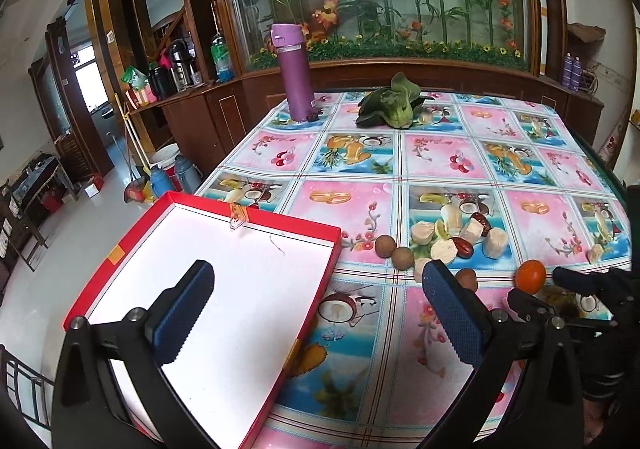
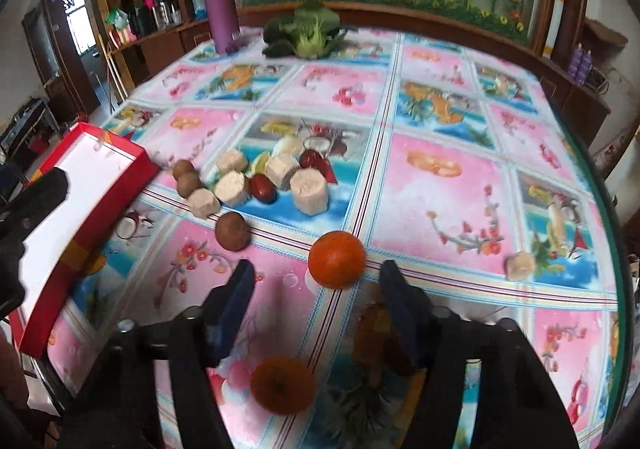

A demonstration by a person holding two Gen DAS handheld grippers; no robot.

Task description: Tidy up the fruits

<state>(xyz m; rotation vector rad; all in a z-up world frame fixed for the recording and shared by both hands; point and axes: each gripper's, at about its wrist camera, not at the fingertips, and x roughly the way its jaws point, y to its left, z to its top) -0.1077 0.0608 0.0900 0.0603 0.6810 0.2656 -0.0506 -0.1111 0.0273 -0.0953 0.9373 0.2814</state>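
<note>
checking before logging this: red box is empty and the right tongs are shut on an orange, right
Not quite. The red box is empty, but the right tongs are open, with the orange lying on the table just ahead of them, ungripped. The right wrist view shows it.

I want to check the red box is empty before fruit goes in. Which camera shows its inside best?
The left wrist view: the red box fills the lower left, its white floor looking bare. A blue finger pad hides a patch. The right wrist view catches only its far corner at the left edge.
</note>
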